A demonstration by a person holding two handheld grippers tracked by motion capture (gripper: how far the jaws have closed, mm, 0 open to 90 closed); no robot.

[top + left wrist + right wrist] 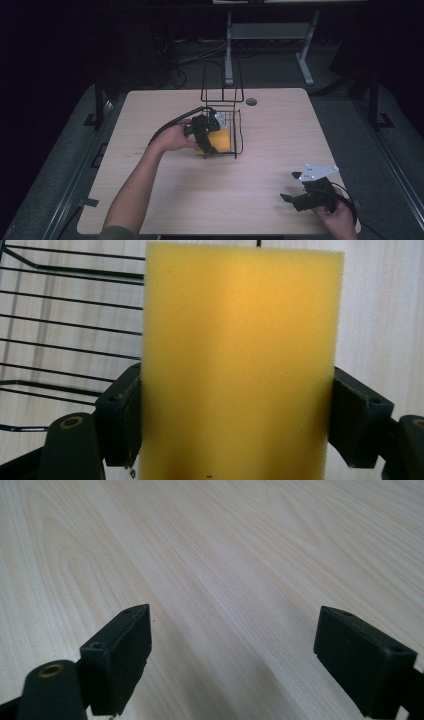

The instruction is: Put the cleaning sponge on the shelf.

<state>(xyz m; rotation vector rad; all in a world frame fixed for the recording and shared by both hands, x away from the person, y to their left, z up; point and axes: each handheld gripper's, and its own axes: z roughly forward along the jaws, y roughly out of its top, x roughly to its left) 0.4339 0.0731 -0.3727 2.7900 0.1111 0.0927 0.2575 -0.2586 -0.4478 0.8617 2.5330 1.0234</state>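
Note:
A yellow sponge (240,365) stands upright between the two black jaws of my left gripper (235,415), which is shut on its sides. From above, that left gripper (209,142) holds the sponge (222,139) inside a black wire rack (236,131) at the table's middle. My right gripper (232,655) is open, with bare wood between its jaws. In the high view the right gripper (292,197) hovers low near the table's front right corner, a grey three-cornered plate (315,172) on top of it.
The rack has a tall wire back (221,82) rising at its far side. A small round hole (251,101) marks the wooden table (175,195) near the far edge. Dark floor and a metal desk frame (270,40) lie beyond the table.

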